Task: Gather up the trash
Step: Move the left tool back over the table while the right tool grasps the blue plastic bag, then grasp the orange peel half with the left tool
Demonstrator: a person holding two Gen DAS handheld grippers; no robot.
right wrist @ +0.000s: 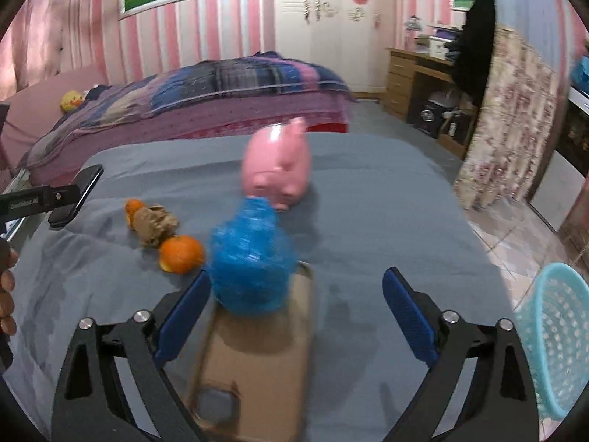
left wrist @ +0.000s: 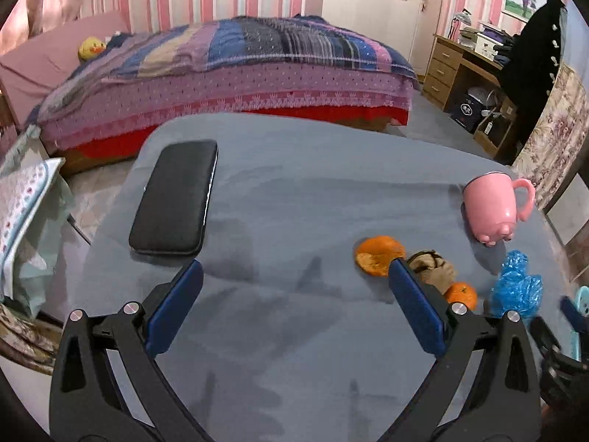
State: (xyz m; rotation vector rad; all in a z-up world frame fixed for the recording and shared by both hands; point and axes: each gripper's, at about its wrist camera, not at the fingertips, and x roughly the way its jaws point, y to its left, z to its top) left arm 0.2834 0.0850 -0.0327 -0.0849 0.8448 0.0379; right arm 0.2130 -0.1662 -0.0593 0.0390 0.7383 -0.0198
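On the blue-grey tablecloth lies the trash: an orange peel, a crumpled brown paper, a second orange piece and a crumpled blue plastic bag. My left gripper is open and empty over bare cloth, its right finger just in front of the peel. My right gripper is open. The blue bag sits between its fingers, close to the left one, and the right pad is well clear of it. The orange piece, paper and peel lie to its left.
A pink pig mug lies tipped behind the bag. A brownish phone case lies under the bag. A black pad rests at the table's far left. A teal mesh basket stands off the table's right edge. A bed stands beyond the table.
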